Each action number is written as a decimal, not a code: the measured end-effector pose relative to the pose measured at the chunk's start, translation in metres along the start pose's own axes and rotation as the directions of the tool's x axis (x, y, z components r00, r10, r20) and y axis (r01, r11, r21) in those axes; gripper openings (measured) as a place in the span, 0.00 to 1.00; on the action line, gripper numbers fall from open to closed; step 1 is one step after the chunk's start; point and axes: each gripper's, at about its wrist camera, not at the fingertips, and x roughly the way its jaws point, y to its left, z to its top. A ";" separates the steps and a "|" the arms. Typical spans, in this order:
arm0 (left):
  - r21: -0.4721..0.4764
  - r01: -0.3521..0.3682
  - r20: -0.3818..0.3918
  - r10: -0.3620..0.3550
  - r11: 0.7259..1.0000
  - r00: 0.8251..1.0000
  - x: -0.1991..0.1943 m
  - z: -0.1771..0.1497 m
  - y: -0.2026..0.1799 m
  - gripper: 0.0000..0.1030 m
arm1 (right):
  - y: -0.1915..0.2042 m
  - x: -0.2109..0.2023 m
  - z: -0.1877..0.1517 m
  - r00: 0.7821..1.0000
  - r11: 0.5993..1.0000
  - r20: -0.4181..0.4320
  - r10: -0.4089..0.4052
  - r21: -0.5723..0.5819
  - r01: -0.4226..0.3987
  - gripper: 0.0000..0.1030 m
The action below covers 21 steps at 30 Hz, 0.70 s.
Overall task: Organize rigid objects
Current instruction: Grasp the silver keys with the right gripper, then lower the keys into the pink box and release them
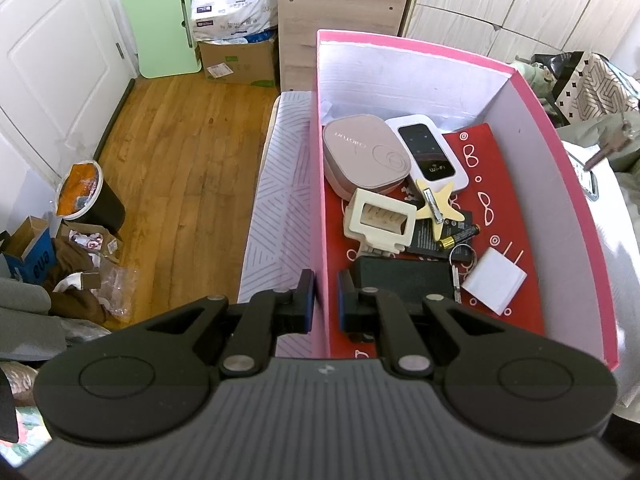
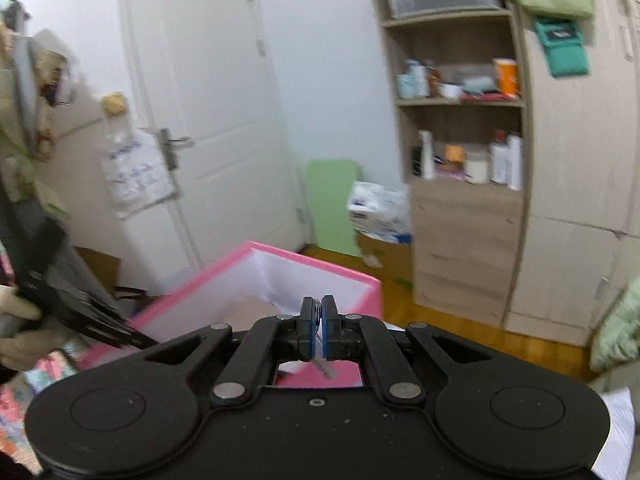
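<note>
My left gripper (image 1: pixel 324 296) is shut on the left wall of a pink box (image 1: pixel 320 184), one finger outside and one inside. On the box's red floor lie a pink case (image 1: pixel 366 154), a white Wi-Fi router (image 1: pixel 432 152), a yellow star (image 1: pixel 436 204), a cream frame-shaped piece (image 1: pixel 380 218), a battery (image 1: pixel 458 238), a black block (image 1: pixel 404 280), a white square piece (image 1: pixel 494 280) and a key ring (image 1: pixel 460 254). My right gripper (image 2: pixel 318 330) is held above the pink box (image 2: pixel 256 250), shut on a small metal piece (image 2: pixel 317 312); a toothed, key-like blade (image 2: pixel 326 368) hangs below the pads.
The box rests on a bed with a striped cover (image 1: pixel 276 200). On the wooden floor (image 1: pixel 180 152) to the left stand a bin (image 1: pixel 90 196), cardboard boxes (image 1: pixel 238 62) and a green board (image 1: pixel 160 24). A shelf unit (image 2: pixel 460 120) and a white door (image 2: pixel 200 100) are behind.
</note>
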 end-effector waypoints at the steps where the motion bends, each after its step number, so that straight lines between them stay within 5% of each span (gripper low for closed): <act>1: -0.001 0.002 0.001 -0.002 1.000 1.000 0.000 0.000 0.000 0.09 | 0.004 0.001 0.003 1.000 1.000 0.002 0.019 -0.006 -0.019 0.05; 6: 0.007 0.001 -0.002 -0.001 1.000 1.000 -0.001 0.000 0.000 0.09 | 0.021 0.014 0.007 0.997 0.996 -0.032 0.075 -0.036 -0.076 0.05; 21: 0.069 -0.035 -0.013 0.036 0.997 0.999 0.001 0.001 -0.010 0.09 | 0.022 0.097 -0.008 0.968 0.995 -0.251 -0.029 -0.095 0.005 0.05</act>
